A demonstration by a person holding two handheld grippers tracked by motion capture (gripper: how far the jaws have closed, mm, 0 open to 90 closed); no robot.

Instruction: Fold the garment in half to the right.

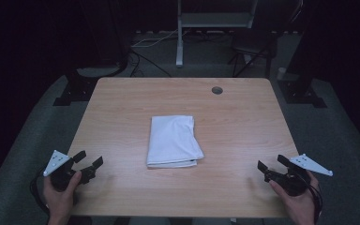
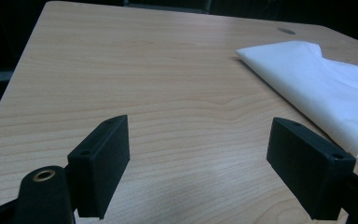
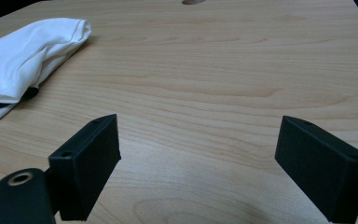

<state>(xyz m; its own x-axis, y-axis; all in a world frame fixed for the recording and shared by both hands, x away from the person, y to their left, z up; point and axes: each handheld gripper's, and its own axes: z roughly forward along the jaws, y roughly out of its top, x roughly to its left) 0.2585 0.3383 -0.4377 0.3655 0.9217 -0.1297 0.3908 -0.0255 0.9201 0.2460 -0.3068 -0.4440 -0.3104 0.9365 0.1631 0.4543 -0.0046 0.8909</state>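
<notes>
We work over a wooden table (image 1: 122, 117), bare apart from a small round hole (image 1: 217, 90) near its far edge. A folded white cloth (image 1: 173, 140) lies flat in the middle — ahead and to the right of the left gripper (image 1: 89, 163), ahead and to the left of the right gripper (image 1: 271, 167), well apart from both. In the left gripper view the cloth (image 2: 317, 88) sits beyond the right-hand jaw; in the right gripper view the cloth (image 3: 23, 60) sits beyond the left-hand jaw, with a dark gap showing between its layers at the near corner.

Both grippers have their jaws spread wide and hold nothing; each hovers low near the table's near edge.

We judge the step in hand to be the approach. To do it well, we bring each gripper in low and level toward its near corner of the cloth, keep the jaws wide until one slides under the top layer — then close on a single layer only.
</notes>
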